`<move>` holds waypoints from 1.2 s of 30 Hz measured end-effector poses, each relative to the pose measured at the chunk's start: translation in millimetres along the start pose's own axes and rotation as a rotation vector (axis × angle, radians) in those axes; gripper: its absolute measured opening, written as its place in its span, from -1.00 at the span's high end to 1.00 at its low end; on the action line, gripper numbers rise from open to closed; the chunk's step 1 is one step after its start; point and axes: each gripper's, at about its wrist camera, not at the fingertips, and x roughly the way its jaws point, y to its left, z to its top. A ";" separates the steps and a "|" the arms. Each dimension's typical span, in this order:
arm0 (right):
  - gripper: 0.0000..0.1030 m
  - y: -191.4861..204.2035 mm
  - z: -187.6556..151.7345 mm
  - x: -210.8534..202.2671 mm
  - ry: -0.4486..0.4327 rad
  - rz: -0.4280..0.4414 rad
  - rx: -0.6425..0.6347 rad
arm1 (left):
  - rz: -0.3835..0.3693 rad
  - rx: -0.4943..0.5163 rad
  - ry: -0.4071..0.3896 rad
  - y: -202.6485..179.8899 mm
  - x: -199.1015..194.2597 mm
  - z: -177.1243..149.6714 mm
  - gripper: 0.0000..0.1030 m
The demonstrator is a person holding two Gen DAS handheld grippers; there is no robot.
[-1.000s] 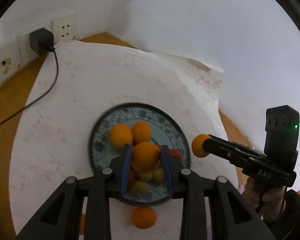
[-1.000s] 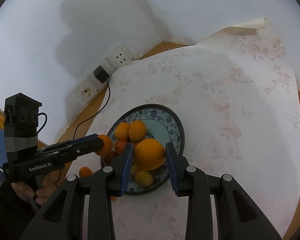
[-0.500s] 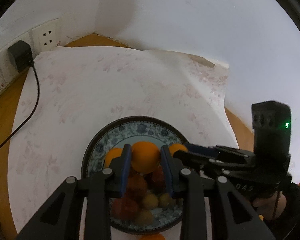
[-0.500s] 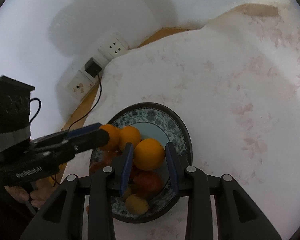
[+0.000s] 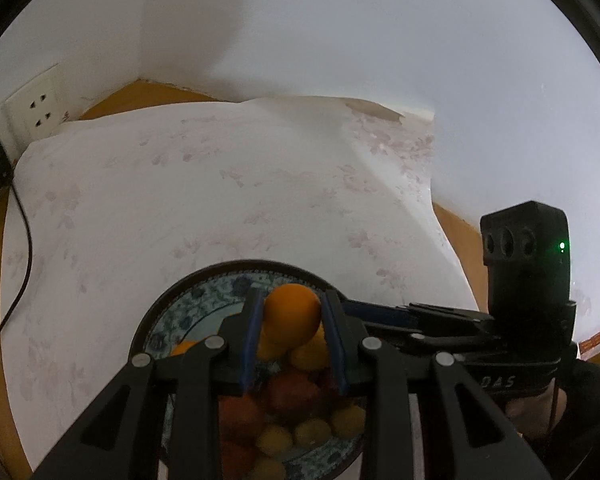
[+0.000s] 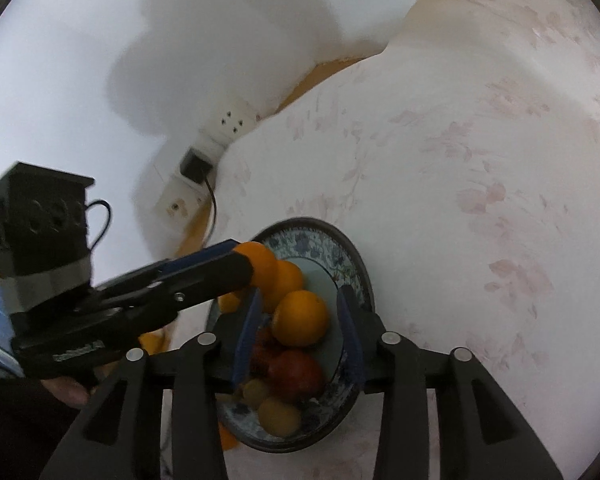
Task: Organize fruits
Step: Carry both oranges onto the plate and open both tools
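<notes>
The left gripper [image 5: 291, 336] is clenched on an orange [image 5: 291, 317]; both blue pads press the fruit's sides. It holds this orange above the patterned plate [image 5: 188, 296], which fills the lower centre of the left wrist view. The plate carries further oranges, red fruits [image 5: 292, 394] and small yellow fruits [image 5: 314, 432].

The right gripper [image 6: 300, 336] has just been opening. A second orange [image 6: 299, 318] lies between its jaws, with a visible gap on each side, so the grip is released. This orange rests on the fruit pile in the plate, at lower centre of the right wrist view.

In the right wrist view the left gripper enters from the left edge, its tip over the plate's upper left rim. The plate sits on a white floral tablecloth [image 6: 480, 200]. A wall socket [image 6: 232, 118] with a black adapter [image 6: 195, 167] below it appears left of centre.
</notes>
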 end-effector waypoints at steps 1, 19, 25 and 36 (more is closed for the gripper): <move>0.21 -2.0 0.0 -0.1 0.000 0.000 0.011 | -0.001 0.004 0.005 -0.3 1.6 2.2 0.40; 0.21 -1.4 -1.1 4.4 0.016 -0.018 -0.023 | 0.091 -0.077 0.018 35.8 -6.7 12.6 0.41; 0.21 -1.7 -0.5 5.7 0.014 -0.016 -0.020 | -0.127 -0.064 -0.010 23.4 -18.1 11.7 0.52; 0.21 -3.3 2.8 2.4 0.005 -0.021 -0.014 | -0.064 -0.140 0.001 45.6 -24.4 2.9 0.51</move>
